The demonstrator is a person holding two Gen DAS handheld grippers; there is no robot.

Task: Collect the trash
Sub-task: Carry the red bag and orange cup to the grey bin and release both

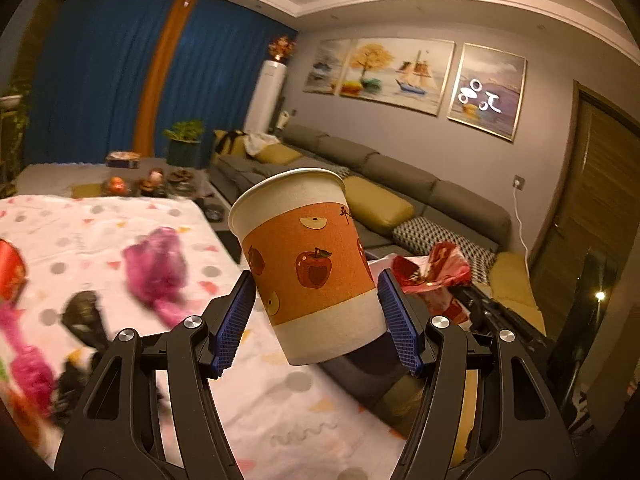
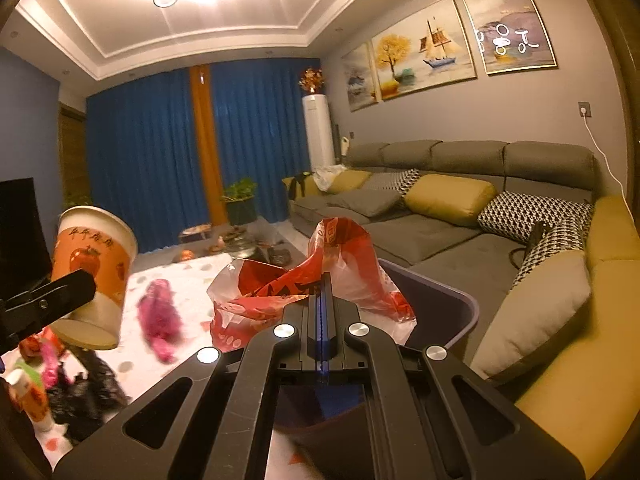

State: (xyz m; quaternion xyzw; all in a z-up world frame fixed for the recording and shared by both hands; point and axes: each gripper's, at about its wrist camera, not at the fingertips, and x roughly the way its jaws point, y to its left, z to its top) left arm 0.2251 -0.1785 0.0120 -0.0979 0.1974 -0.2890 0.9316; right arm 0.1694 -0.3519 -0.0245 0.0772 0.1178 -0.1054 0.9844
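My left gripper (image 1: 316, 312) is shut on a paper cup (image 1: 308, 264) with an orange apple-print band, held tilted in the air above the table edge; the cup also shows in the right wrist view (image 2: 94, 276). My right gripper (image 2: 325, 292) is shut on a red and white plastic bag (image 2: 320, 280), held over the rim of a purple bin (image 2: 460, 308). The bag shows at the right in the left wrist view (image 1: 432, 272). Pink crumpled trash (image 1: 156, 268) and a dark wrapper (image 1: 82, 312) lie on the table.
The table carries a white spotted cloth (image 1: 100, 224). More trash, a black bag (image 2: 86, 384) and a small bottle (image 2: 32, 396), lies at its near left. A grey sofa (image 2: 440, 216) with yellow cushions runs along the right. A low table with dishes (image 1: 152, 184) stands beyond.
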